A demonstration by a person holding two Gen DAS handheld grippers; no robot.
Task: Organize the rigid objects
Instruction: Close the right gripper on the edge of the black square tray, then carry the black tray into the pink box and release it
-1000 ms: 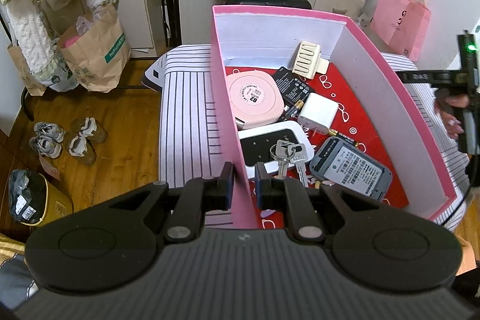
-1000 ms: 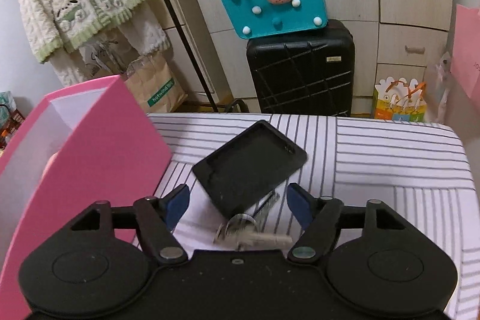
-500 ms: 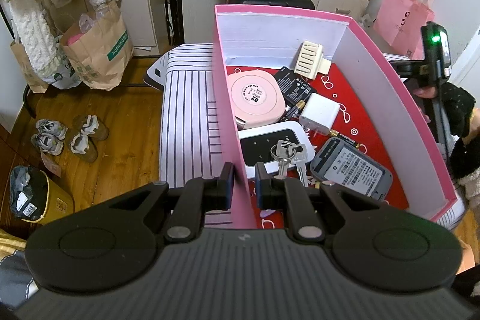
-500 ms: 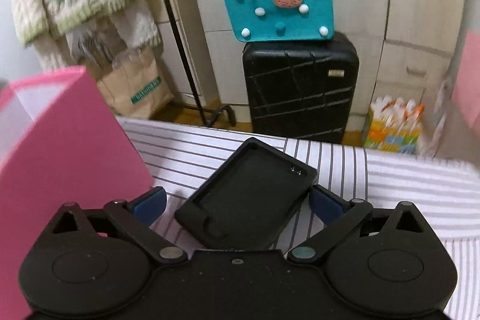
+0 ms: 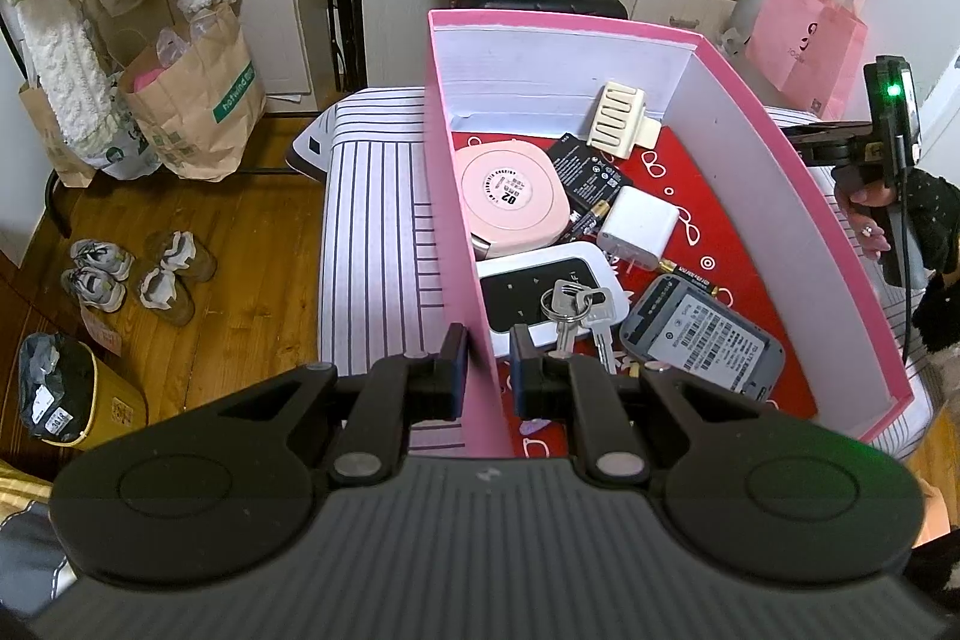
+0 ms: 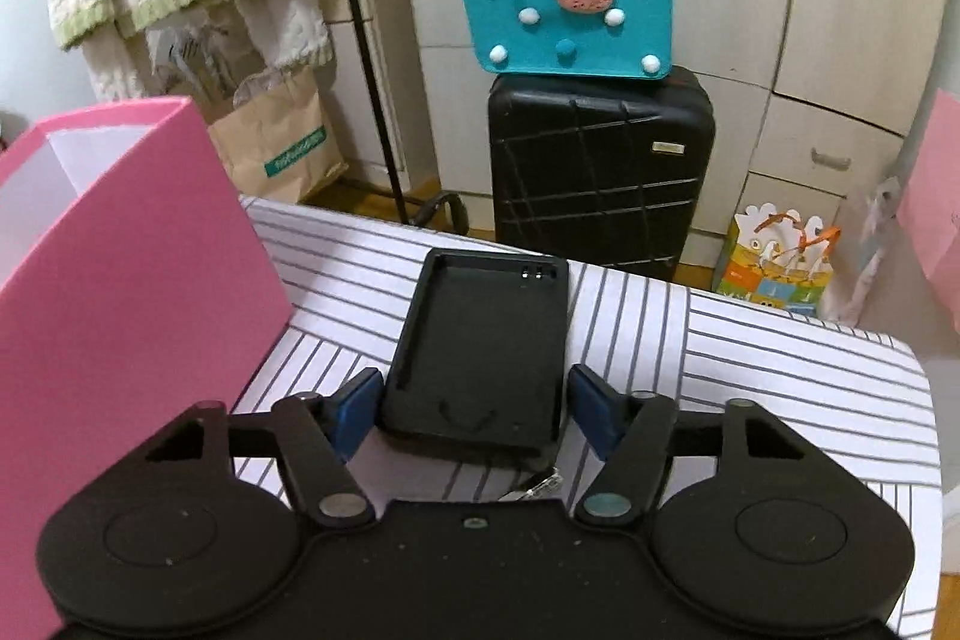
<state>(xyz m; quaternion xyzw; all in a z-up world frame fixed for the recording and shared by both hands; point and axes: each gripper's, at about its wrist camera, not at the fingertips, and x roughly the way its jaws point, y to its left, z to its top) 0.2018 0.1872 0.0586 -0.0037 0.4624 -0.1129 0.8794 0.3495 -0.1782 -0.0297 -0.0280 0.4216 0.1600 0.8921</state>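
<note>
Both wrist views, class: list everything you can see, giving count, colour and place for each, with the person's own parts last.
box: one, pink, on striped surface
round case: one, pink, in box
charger: one, white, in box
keys: one bunch, silver, in box on white device
comb-like piece: one, cream, box's far end
labelled device: one, grey, in box
black tray: one, on striped surface beside box
felt bag: one, teal, on suitcase
suitcase: one, black, on floor
left gripper: jaws shut on box wall
right gripper: jaws closing around black tray
</note>
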